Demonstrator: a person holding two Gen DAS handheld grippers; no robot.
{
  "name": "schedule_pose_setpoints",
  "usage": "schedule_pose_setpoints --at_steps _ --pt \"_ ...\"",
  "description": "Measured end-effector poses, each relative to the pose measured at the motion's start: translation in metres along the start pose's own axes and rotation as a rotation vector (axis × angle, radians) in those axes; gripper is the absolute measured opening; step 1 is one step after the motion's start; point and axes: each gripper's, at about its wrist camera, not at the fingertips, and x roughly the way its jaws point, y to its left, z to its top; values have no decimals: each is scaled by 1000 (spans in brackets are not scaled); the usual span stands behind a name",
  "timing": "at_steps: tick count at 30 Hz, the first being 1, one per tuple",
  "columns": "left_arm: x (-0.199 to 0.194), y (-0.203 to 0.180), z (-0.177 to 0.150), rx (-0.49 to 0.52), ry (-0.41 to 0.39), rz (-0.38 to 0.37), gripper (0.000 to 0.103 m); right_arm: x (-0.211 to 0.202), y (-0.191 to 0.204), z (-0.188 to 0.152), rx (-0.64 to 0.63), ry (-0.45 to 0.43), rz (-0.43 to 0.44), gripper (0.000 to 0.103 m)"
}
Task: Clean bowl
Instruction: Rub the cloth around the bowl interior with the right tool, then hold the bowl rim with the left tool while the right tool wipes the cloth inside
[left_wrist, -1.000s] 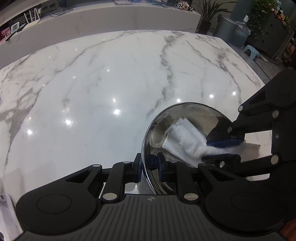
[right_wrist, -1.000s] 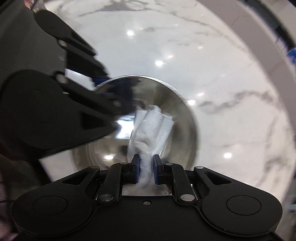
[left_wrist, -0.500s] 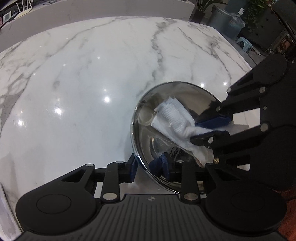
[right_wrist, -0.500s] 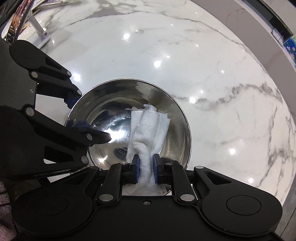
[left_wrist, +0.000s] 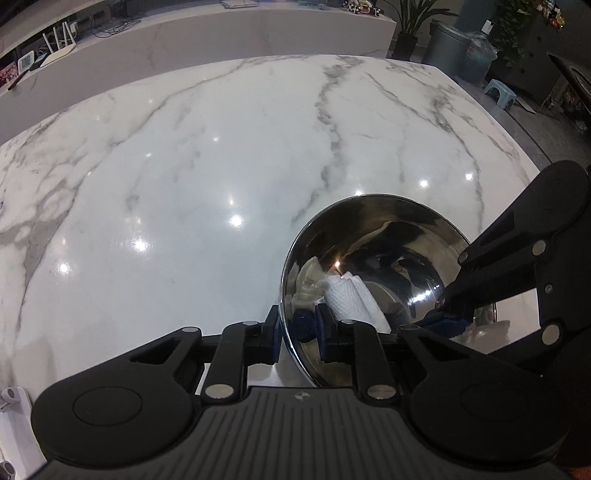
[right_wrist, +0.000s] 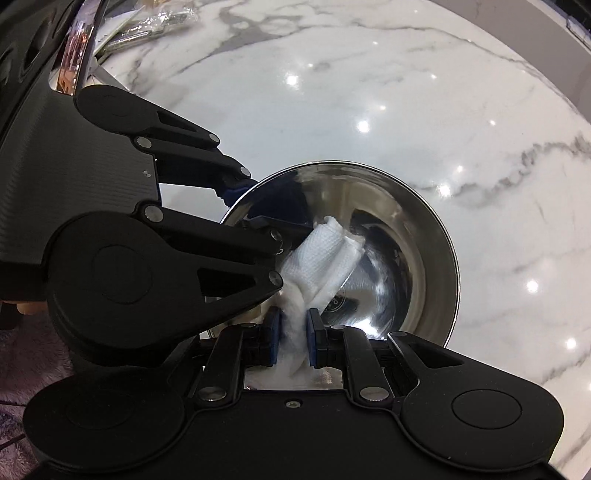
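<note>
A shiny steel bowl (left_wrist: 399, 236) sat on a marble table (left_wrist: 221, 147). The left gripper (left_wrist: 297, 328) pinched its thin, slippery rim. The right gripper (right_wrist: 291, 332) clamped a soft white cloth (right_wrist: 321, 258) pressed inside; the bowl looked light and rigid.

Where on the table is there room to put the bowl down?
Lots of bare marble table lies left of and beyond the steel bowl, up to the far edge. It is crowded around the bowl: the left gripper pinches its rim, and the right gripper holds the white cloth inside.
</note>
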Motion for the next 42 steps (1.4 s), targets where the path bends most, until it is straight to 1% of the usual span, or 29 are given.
schedule_pose_setpoints --at_steps 2,5,7,10,12,14,16,17,21,23,25,27,29,30,31,33,34,38,40,42 --pt "1 1 0 -5 2 -6 17 -1 5 -1 -31 11 -34 13" --pt "0 1 0 -4 2 -7 17 -3 14 -3 -97 34 -126 13" --pt "0 1 -1 -4 3 -7 17 -3 22 -5 -156 46 -227 13" --pt "0 2 -2 -6 8 -12 17 -6 27 -7 -191 28 -311 13" --pt "0 2 -2 -11 11 -16 17 -7 29 -9 -191 23 -316 13" --pt "1 3 -3 -24 33 -36 23 -8 33 -11 -196 23 -319 13" --pt "3 2 -7 -33 73 -78 30 -10 35 -13 -195 24 -316 13" --pt "3 1 -8 -27 77 -83 31 -11 36 -13 -193 23 -313 13" --pt "2 2 -11 -22 80 -98 31 -17 35 -16 -167 17 -283 13" --pt "1 3 -11 -23 73 -96 27 -19 36 -18 -154 15 -274 13" --pt "-1 4 -10 -17 50 -77 20 -21 38 -20 -148 20 -272 13" --pt "-4 3 -7 7 14 -32 16 -24 42 -23 -137 27 -246 13" --pt "-5 2 -4 18 1 0 15 -26 44 -25 -123 29 -214 13" --pt "-5 2 -4 17 -2 5 15 -29 46 -27 -92 17 -147 13" --pt "-5 2 -3 15 -3 9 15 -32 48 -29 -73 8 -102 13" --pt "-4 3 -2 9 -4 11 15 -35 50 -31 -43 -12 -22 13" --pt "-4 3 -2 10 -5 12 16 -36 51 -32 -36 -15 -6 13" --pt "-5 3 -3 16 -10 13 16 -38 53 -36 -26 -11 4 13" --pt "-4 3 -3 17 -11 10 16 -40 59 -38 -64 4 -46 13" --pt "-3 2 -3 18 -6 6 16 -41 67 -40 -125 19 -153 13"
